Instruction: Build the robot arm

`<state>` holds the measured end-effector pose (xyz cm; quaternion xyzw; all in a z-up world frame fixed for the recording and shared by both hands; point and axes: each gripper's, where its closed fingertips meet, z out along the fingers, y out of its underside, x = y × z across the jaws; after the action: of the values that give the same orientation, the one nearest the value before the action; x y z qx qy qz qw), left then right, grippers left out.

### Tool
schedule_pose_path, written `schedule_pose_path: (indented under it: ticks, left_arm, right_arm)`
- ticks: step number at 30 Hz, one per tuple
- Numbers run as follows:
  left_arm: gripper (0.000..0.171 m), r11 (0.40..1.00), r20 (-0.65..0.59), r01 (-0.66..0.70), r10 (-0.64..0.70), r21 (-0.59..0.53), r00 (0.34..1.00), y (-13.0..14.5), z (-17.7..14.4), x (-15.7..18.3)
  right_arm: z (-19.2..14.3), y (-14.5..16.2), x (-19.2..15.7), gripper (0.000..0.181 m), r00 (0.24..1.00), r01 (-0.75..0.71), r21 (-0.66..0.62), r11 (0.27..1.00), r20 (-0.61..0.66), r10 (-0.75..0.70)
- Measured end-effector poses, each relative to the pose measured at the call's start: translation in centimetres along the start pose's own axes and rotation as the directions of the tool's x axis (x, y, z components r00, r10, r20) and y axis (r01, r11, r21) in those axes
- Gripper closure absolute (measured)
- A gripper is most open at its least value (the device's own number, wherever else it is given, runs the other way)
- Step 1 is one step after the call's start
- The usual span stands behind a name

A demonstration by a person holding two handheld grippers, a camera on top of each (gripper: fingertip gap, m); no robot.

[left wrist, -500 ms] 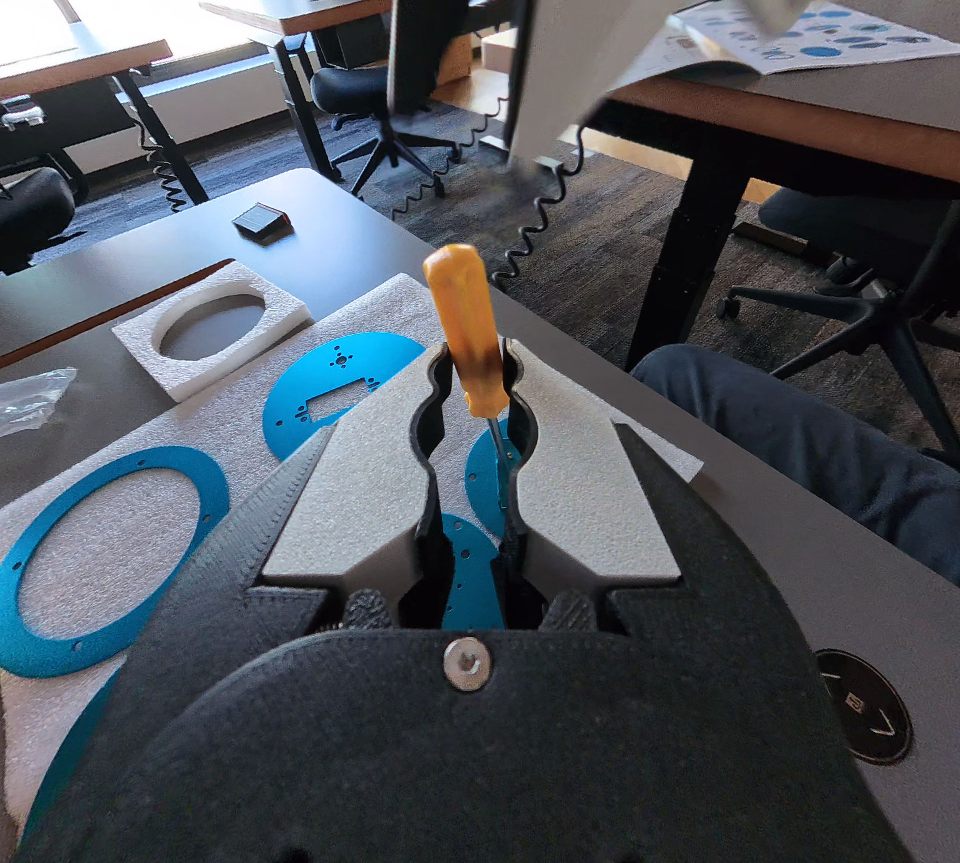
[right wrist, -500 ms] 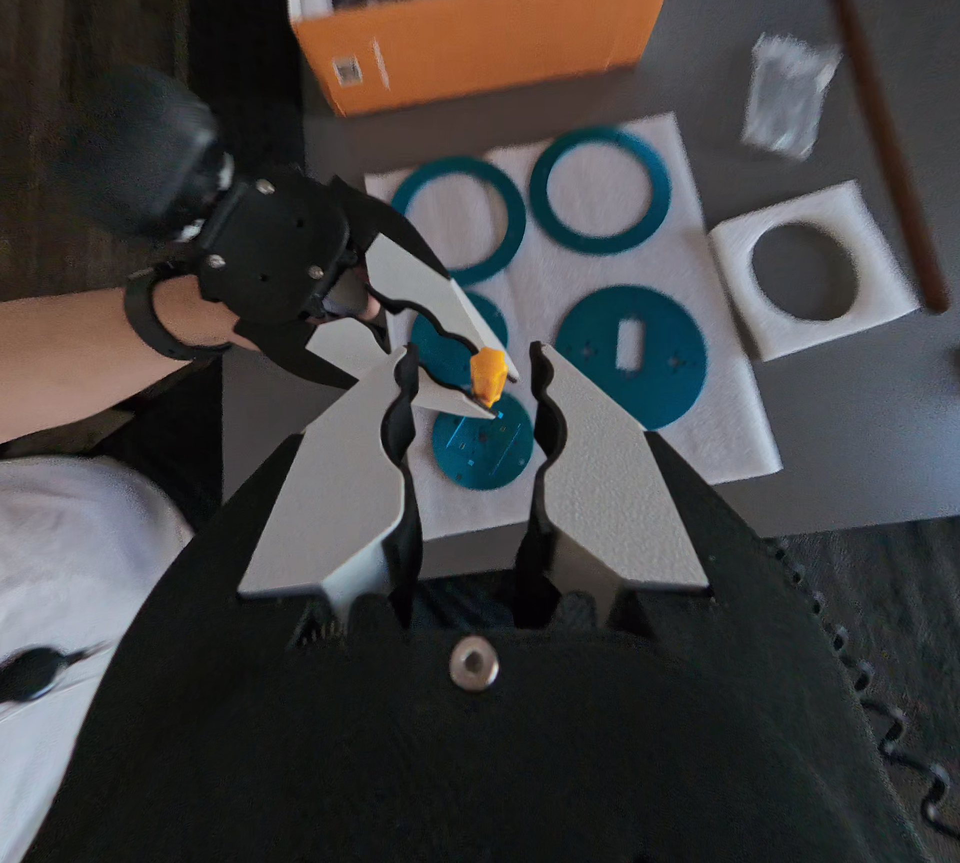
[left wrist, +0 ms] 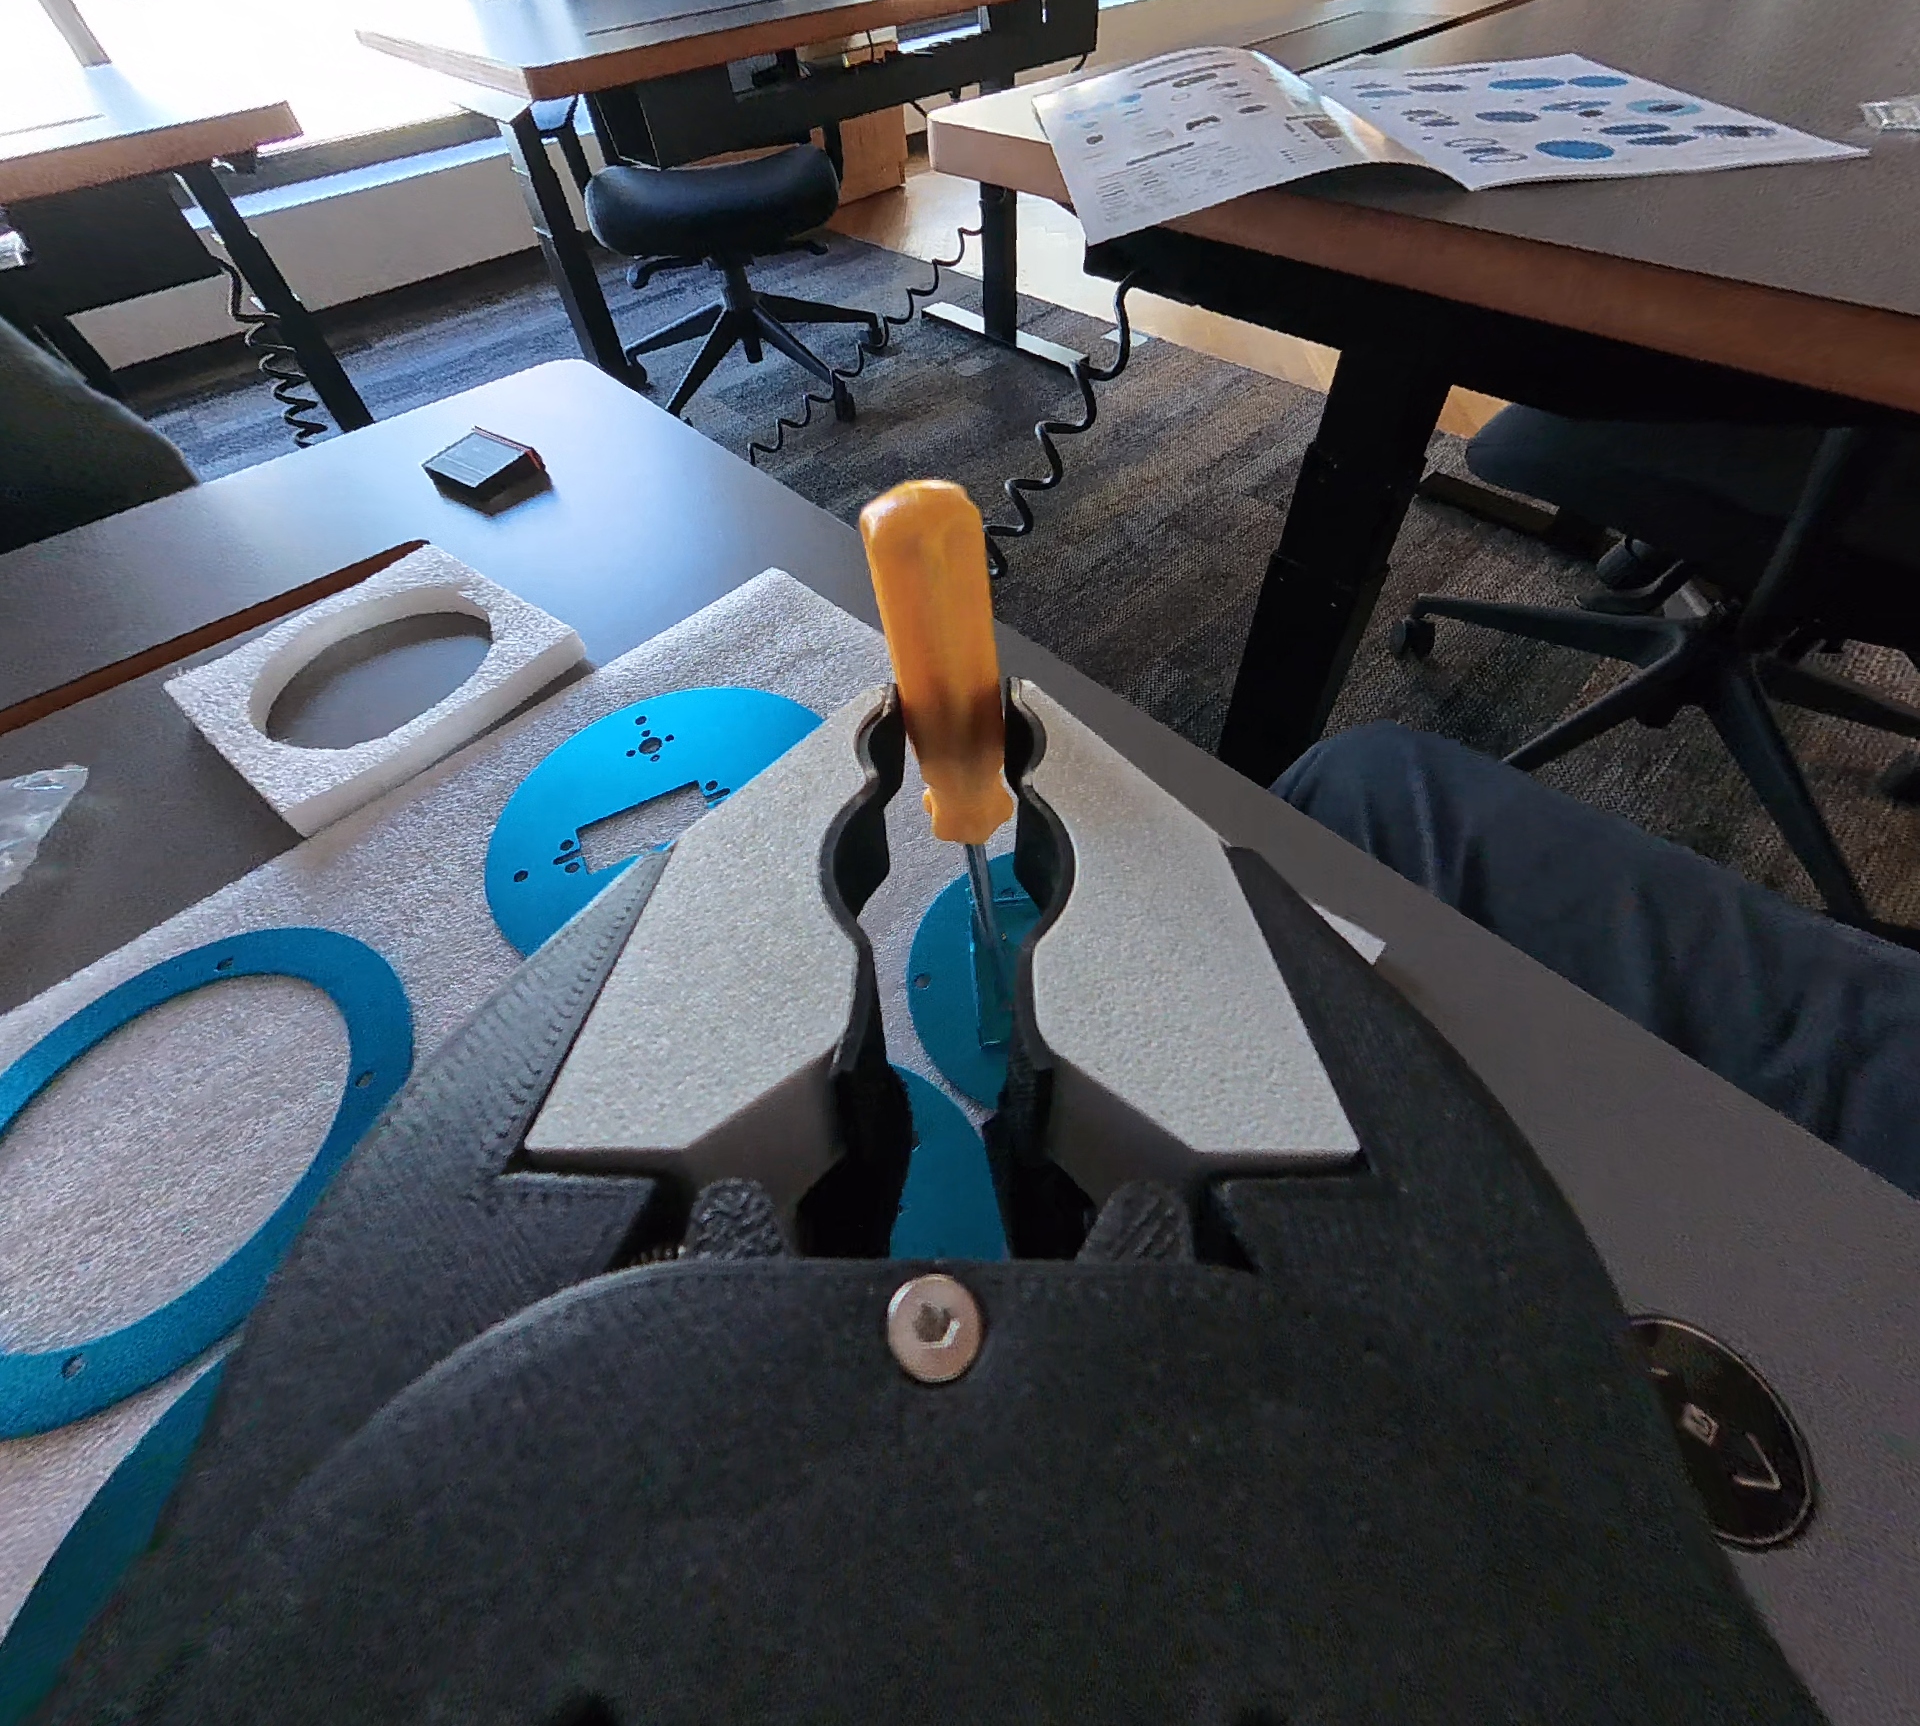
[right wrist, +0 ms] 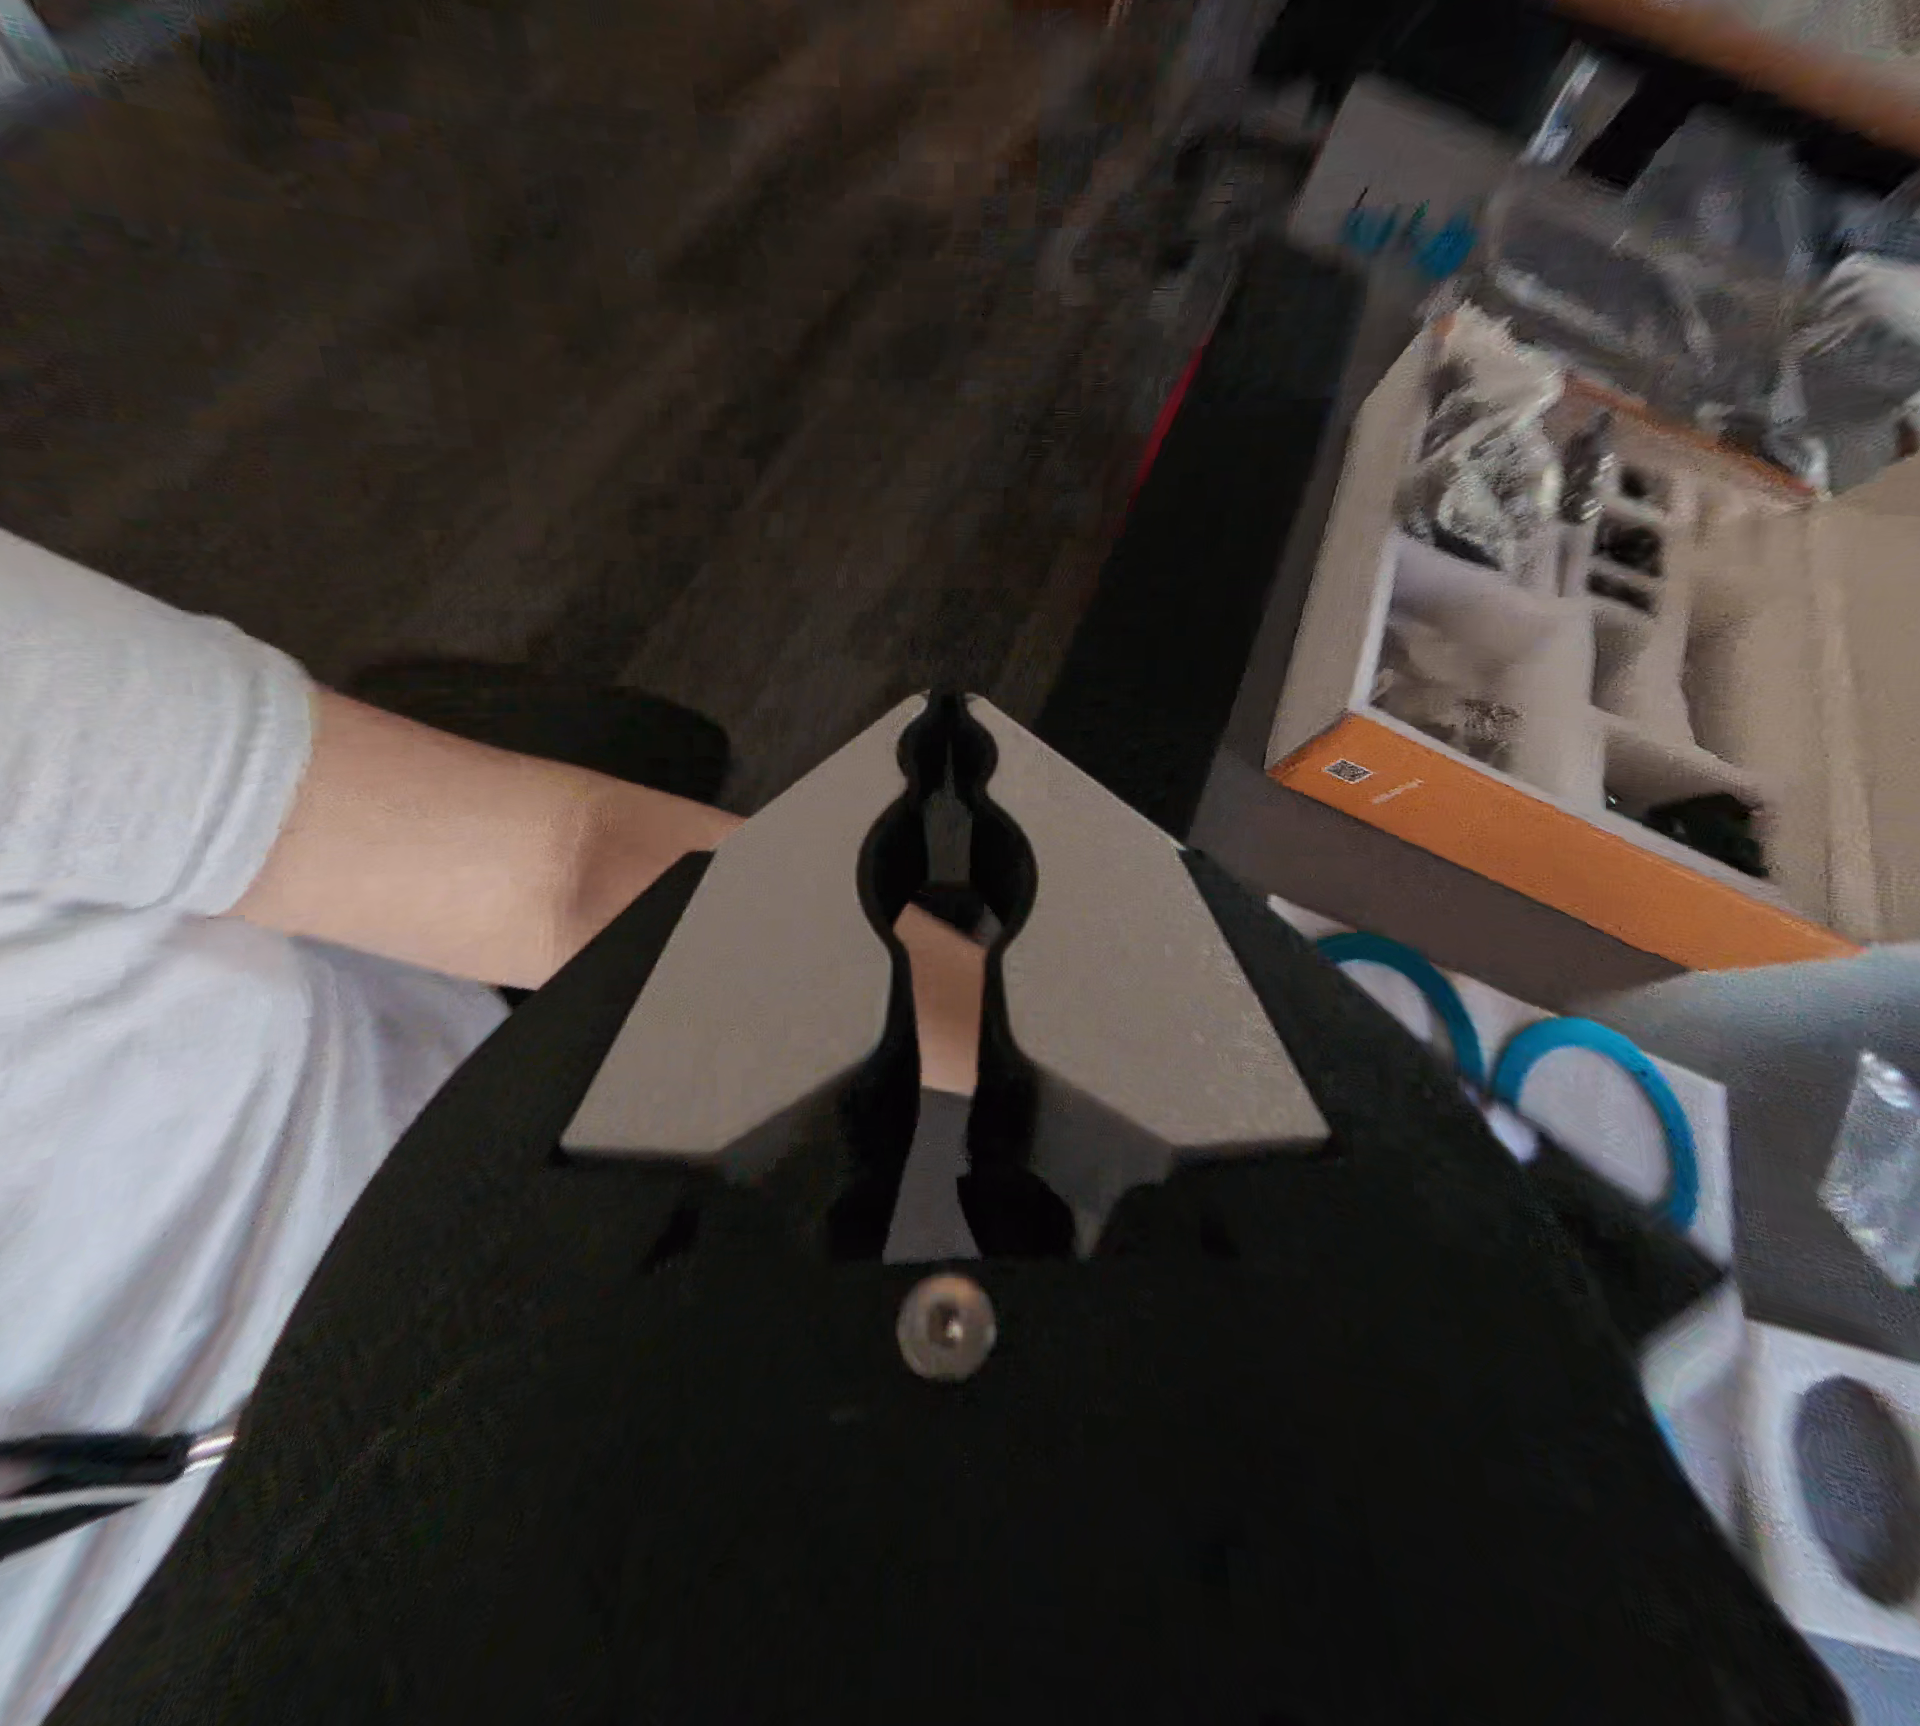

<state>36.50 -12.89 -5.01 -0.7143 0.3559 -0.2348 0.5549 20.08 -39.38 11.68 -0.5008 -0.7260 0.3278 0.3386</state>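
The dark tabletop (left wrist: 665, 513) carries a white foam sheet (left wrist: 748, 637) reaching nearly to its right edge, beyond which lies open carpet. On the sheet lie blue discs and a blue ring (left wrist: 197, 1146). The left claw (left wrist: 948, 731) is clamped on an upright orange-handled screwdriver (left wrist: 935, 648). The right claw (right wrist: 943, 710), fingertips together and empty, is off the tabletop's edge.

Open booklet (left wrist: 1434, 118) on far bench (left wrist: 1662, 253). Black stool (left wrist: 717, 201) by the windows, coiled cables (left wrist: 1039, 471) over carpet. Small black box (left wrist: 486, 465) on near bench (left wrist: 644, 523). Orange-edged carton (right wrist: 1558, 835), blurred.
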Motion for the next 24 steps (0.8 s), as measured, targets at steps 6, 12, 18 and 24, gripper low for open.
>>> schedule_pose_path:
  ticks: [6,12,18,24]
  left_arm:
    - [0.154,0.999,-0.001,-0.005,0.005,-0.039,1.000,0.0,0.4,0.0]
    - [0.154,0.997,-0.021,-0.043,0.042,-0.061,0.999,-0.1,0.8,0.6]
    - [0.155,0.999,-0.031,-0.009,0.008,-0.036,0.999,-0.1,1.0,0.5]
    - [0.155,0.999,-0.050,0.006,-0.008,-0.036,0.999,-0.2,1.3,0.4]
  right_arm:
    - [18.1,4.0,1.5,0.181,0.994,0.104,-0.477,0.873,0.085,-0.072]
    - [16.0,0.4,-0.6,0.181,0.993,0.065,-0.209,0.976,0.109,-0.043]
    - [5.7,-1.2,-2.1,0.181,0.999,0.000,0.064,0.998,0.033,-0.002]
    - [-11.2,6.4,5.2,0.181,0.958,-0.207,0.079,0.975,-0.186,0.218]
